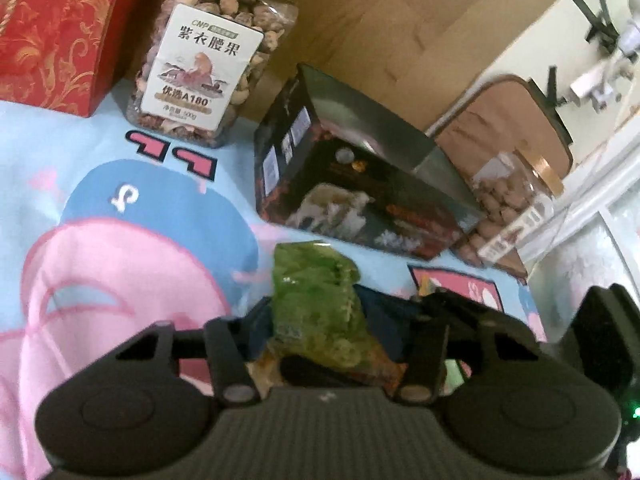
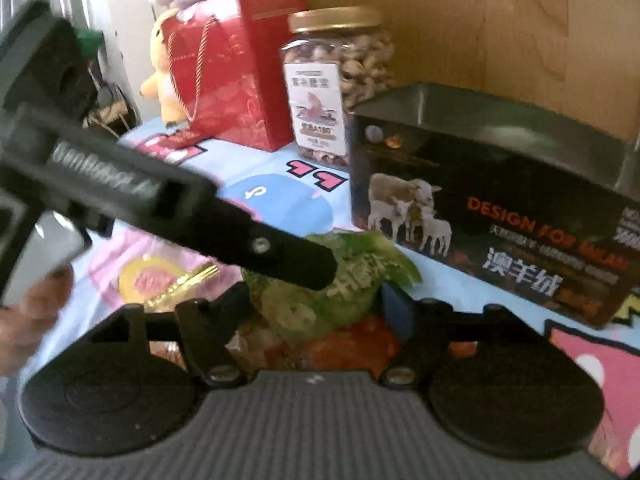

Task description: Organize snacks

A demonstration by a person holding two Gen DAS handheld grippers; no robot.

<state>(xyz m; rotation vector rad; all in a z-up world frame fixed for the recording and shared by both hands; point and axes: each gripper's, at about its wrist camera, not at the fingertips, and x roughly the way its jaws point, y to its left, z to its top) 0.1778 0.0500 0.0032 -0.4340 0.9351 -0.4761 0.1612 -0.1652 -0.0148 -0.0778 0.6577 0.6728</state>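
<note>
A green snack packet (image 1: 320, 300) stands between the fingers of my left gripper (image 1: 328, 308), whose pads appear to press on its two sides. In the right wrist view the same green packet (image 2: 360, 272) lies on the cartoon cloth with a left finger (image 2: 296, 256) slanting across it from the left. My right gripper (image 2: 316, 304) stands open around the packet's near end, above an orange-red packet (image 2: 360, 340); its blue pad (image 2: 396, 308) sits clear of the wrapper.
A black box printed with sheep (image 2: 500, 208) lies right behind the packets. Behind it stand an upright nut jar (image 2: 336, 80) and a red gift box (image 2: 240, 64). A second jar (image 1: 508, 216) lies on its side at the right. A hand (image 2: 24, 328) shows lower left.
</note>
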